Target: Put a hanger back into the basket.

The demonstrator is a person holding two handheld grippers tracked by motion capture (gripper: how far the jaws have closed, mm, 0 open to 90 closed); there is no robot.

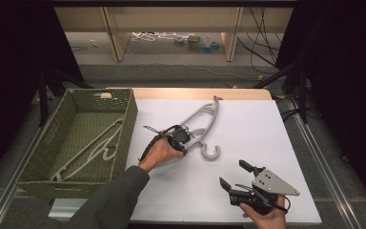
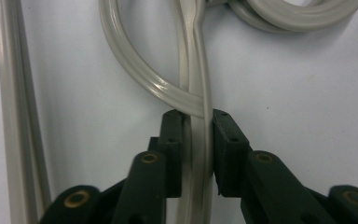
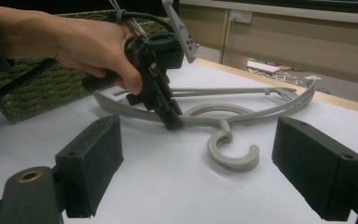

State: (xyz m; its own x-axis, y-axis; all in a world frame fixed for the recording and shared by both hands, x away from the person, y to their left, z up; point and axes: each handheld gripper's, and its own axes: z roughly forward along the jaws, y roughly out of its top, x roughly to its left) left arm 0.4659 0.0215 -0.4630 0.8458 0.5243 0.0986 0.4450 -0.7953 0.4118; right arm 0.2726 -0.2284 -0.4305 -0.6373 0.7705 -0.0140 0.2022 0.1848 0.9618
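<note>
**Left gripper clamped on grey hanger; right gripper held wide apart**

The grey hanger is seen from the high view lying flat on the white table sheet, its hook toward the near edge, just right of the green woven basket. A second hanger is made out inside that basket.

The left gripper is laid low over the hanger's near arm. Contact is settled by the left gripper view: both black pads are pressed flat against the hanger's bar, one on each side, beside the curved loop. No gap is visible.

From the right gripper view, the grip is confirmed side-on, the left gripper tilted steeply down onto the bar, the hook resting free on the sheet.

The right gripper is held near the table's near edge, well apart from the hanger, jaws spread wide with nothing between them.
</note>
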